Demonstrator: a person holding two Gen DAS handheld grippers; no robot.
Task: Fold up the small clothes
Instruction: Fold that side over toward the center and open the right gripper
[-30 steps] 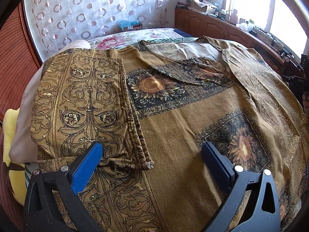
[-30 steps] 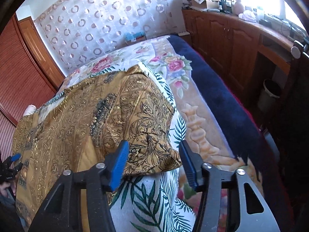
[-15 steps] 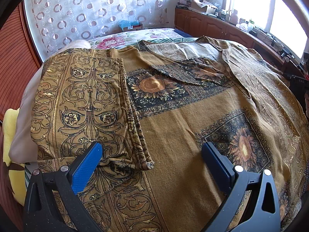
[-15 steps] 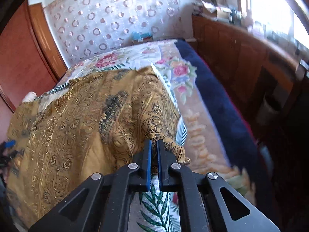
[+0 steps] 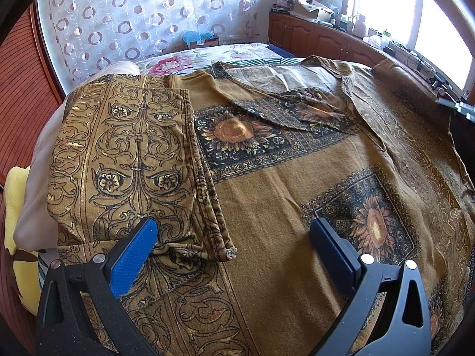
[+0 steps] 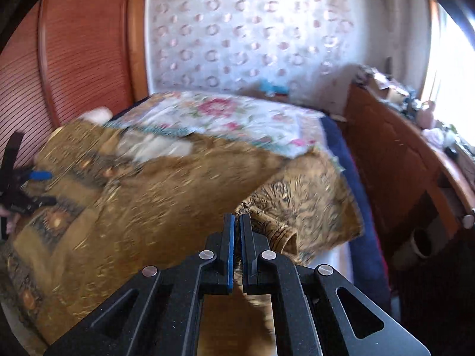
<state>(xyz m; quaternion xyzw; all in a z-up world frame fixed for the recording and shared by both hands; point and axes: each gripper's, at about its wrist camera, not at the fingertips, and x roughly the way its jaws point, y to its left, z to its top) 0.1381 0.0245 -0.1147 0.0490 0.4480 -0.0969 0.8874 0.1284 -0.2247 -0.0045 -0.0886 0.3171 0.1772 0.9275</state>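
One side of the shirt [image 5: 267, 195], spread on the bed [image 6: 237, 112], is folded; right gripper [image 6: 236, 222] pinches the other sleeve, left gripper [image 5: 231, 237] hovers open; carry it across low and square

Two close wrist views, shared garment [image 5: 267, 201]

A floral bedspread [image 5: 190, 59] covered the bed's far end, a yellow pillow [image 5: 14, 201] lay at its left edge. A circle-patterned curtain [image 5: 142, 14] hung behind; a cluttered wooden cabinet [image 6: 394, 160] ran along the right side.
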